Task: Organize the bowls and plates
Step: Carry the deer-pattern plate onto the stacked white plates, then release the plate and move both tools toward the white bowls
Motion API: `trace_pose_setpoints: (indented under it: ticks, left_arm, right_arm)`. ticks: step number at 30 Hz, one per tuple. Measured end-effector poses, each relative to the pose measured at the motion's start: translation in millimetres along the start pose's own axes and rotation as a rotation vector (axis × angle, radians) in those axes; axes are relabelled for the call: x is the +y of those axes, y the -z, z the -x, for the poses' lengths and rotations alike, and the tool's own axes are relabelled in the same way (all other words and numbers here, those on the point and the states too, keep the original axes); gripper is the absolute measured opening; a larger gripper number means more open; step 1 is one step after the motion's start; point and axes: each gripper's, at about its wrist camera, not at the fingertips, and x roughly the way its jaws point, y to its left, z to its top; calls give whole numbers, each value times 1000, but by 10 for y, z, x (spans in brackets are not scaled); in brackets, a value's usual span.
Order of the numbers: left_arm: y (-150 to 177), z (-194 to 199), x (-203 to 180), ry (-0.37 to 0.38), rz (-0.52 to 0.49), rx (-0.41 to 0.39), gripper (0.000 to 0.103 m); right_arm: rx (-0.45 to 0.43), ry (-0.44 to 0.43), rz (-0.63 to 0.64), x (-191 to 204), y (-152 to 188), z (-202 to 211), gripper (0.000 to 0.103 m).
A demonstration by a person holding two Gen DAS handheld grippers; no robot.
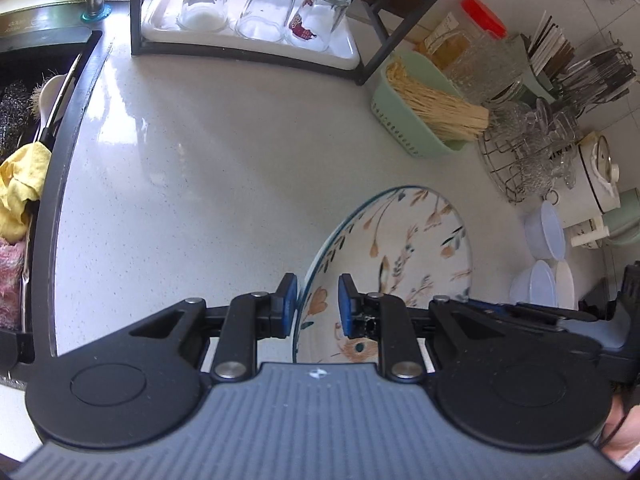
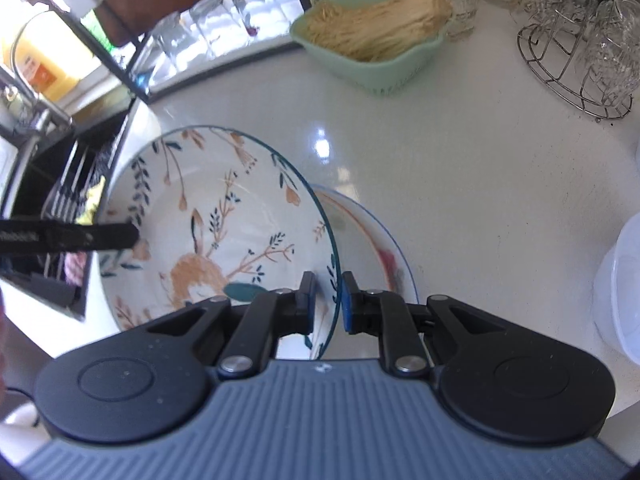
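Both hand-held grippers, left (image 1: 318, 305) and right (image 2: 327, 302), pinch the plate's (image 2: 208, 216) opposite rims, carried above the table (image 2: 460, 184). Risk: thin rim grips slipping; plate striking the bowl (image 2: 376, 248) below.

A glossy glazed ceramic finish is seen on the floral plate (image 2: 224, 216). The surface (image 1: 224, 168) is noted as polished, speckled stone. Clear glass tumblers (image 1: 268, 4), a chromed wire rack (image 2: 576, 76) and a matt green plastic basket (image 2: 384, 64) are recorded.
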Motion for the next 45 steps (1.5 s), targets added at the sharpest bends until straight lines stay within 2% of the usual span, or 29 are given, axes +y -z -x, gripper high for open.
trace_pose_setpoints:
  ticks: [13,21,30,35,38,42,45]
  left_arm:
    - [168,-147,-141,-89,-62,76,24]
    - [242,-97,-178,-103,-30,43,25]
    - [289,7,-306,-91,-63,15,26]
    - [251,137,-416,-85,-81,-32,26]
    - [210,272,-506,-89,-104,-78,26]
    - [146,399,-566,-74,-113,-110,26]
    - [112,463,-599,-89,-134,-138,26]
  right_arm:
    - [-34,5,52,-58,78,48,16]
    - [-65,18,73,-82,105,131,17]
    - [-194,90,146,21,153,335,17]
    - [-263,116,153,62,150,498,17]
    - [-323,152,160,149,192,686,17]
    - [-395,233,239,351,330,872,17]
    - [-407,277,216,408,309,856,17]
